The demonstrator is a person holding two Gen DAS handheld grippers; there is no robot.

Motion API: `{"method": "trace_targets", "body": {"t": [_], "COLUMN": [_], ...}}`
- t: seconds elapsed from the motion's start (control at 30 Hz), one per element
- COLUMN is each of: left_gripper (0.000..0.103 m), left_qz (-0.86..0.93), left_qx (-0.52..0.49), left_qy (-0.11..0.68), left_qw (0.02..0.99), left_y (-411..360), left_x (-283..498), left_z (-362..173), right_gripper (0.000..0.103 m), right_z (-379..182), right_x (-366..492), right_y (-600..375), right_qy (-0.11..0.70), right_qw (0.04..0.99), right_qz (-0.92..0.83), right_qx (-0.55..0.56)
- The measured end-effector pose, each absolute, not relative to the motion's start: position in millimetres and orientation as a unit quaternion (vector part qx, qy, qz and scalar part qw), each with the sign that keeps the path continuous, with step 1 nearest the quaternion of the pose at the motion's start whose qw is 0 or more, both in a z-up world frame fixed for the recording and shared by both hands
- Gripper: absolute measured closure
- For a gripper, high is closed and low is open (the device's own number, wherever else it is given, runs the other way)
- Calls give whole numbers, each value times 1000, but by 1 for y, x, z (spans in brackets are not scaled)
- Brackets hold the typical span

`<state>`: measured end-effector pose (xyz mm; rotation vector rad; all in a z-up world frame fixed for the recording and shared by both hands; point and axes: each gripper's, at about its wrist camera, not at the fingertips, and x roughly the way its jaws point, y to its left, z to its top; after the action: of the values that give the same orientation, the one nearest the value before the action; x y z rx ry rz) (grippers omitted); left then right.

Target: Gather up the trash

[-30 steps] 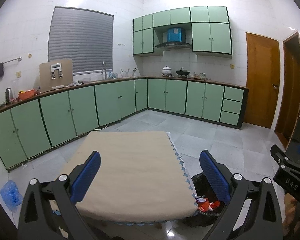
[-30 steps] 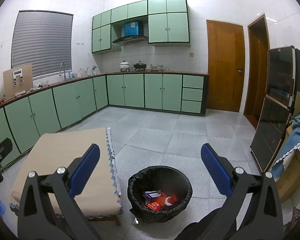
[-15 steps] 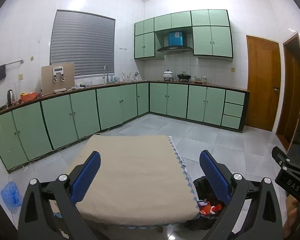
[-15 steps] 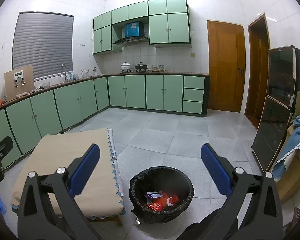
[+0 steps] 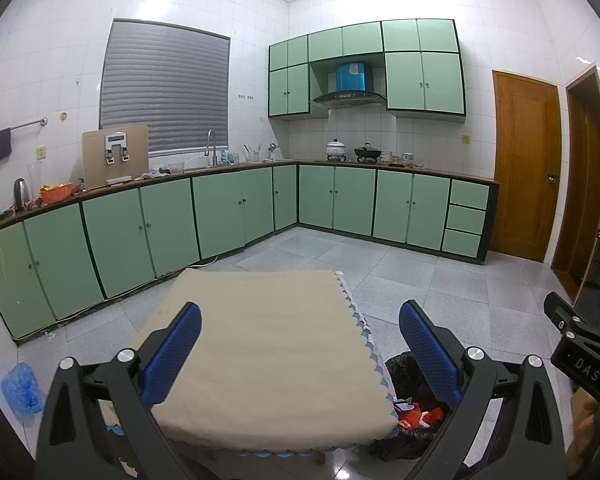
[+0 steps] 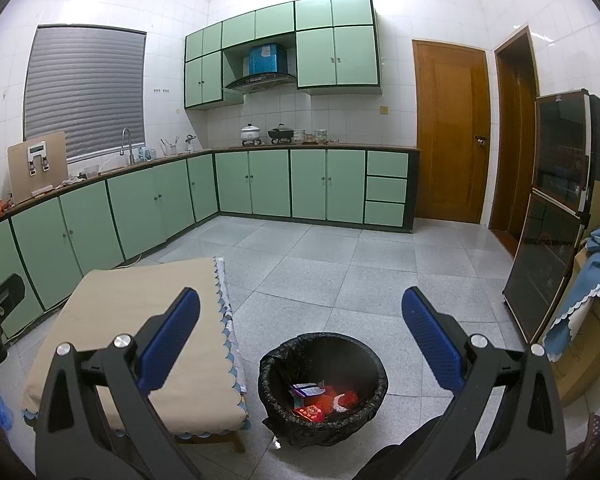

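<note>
Presently both grippers, left gripper [image 5: 300, 344] and right gripper [image 6: 300, 336], stand released and empty; bin [image 6: 323, 388] lies lower centre, nearer the right.

Left gripper [image 5: 300, 344] spread wide, nothing between its 2 blue pads [image 5: 172, 354], held above a low table [image 5: 268, 344] with a beige cloth. Black-lined trash bin [image 5: 404, 372] just beside the table's right edge, red scraps [image 5: 420, 416] inside. Right gripper [image 5: 580, 356] partly visible at far right. Green cabinets [image 5: 220, 216] lined the walls.
</note>
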<state>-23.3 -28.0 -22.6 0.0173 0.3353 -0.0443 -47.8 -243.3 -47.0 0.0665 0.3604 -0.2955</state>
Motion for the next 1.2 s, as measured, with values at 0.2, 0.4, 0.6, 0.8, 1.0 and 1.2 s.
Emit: {"method": "trace_targets", "body": {"t": [0.2, 0.4, 0.6, 0.8, 1.0, 1.2], "left_gripper": [6, 6, 6, 6, 6, 6], "left_qz": [-23, -24, -25, -25, -25, -26], "left_qx": [9, 10, 10, 8, 8, 7], "left_qy": [168, 170, 170, 171, 171, 171], "left_qw": [985, 985, 985, 985, 985, 985], "left_y": [-28, -27, -26, -25, -25, -26], "left_x": [-23, -22, -21, -21, -21, -21], "left_z": [-23, -23, -23, -23, -23, -23], "right_gripper": [5, 5, 5, 5, 5, 5], "right_z": [-48, -48, -49, -49, -49, -49], "right_x": [-48, -50, -51, -50, -51, -50], "right_y": [-244, -244, -244, -244, -244, -244], "right_qy": [179, 180, 180, 181, 181, 181], "right_qw": [972, 972, 972, 972, 972, 972], "right_qz": [-146, -147, -148, -148, -148, -148], "right_qx": [33, 34, 35, 35, 36, 34]}}
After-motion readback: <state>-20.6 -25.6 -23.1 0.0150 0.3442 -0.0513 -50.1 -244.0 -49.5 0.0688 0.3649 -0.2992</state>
